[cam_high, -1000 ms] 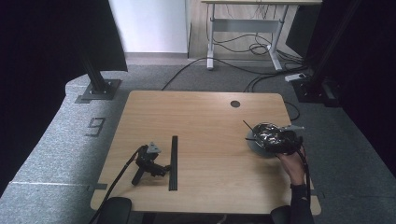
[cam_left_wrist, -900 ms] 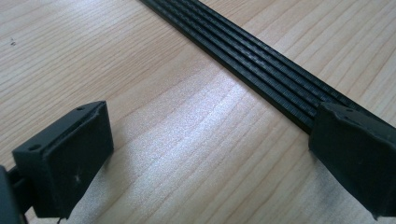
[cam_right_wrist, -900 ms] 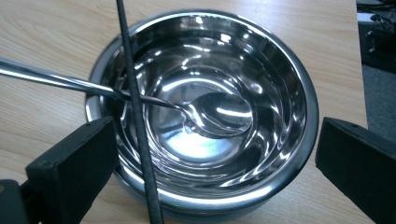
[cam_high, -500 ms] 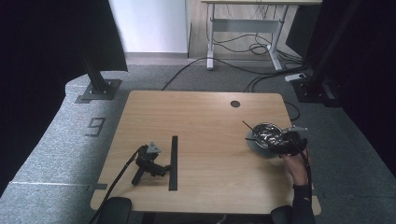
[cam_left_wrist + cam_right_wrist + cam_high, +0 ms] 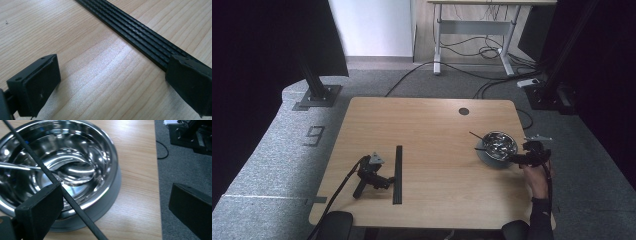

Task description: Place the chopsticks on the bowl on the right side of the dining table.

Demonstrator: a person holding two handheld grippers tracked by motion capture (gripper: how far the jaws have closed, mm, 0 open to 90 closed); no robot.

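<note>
The steel bowl (image 5: 498, 143) sits on a grey base near the table's (image 5: 427, 120) right edge, with a thin black rod (image 5: 60, 187) and a spoon (image 5: 30, 167) lying in it. The right gripper (image 5: 523, 159) hovers just beside it, jaws spread and empty. Closing here risks catching the rod instead of the rim, levering it out or nudging the bowl off the edge. The left gripper (image 5: 371, 175) rests released near the front-left corner by a black strip (image 5: 398, 174).

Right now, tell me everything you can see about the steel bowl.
The bowl is round, shiny polished metal, upright on a grey disc-shaped base near the table's right edge. A thin black rod lies across its rim, and a metal utensil rests inside. The right claw, open, sits at its right side.
</note>
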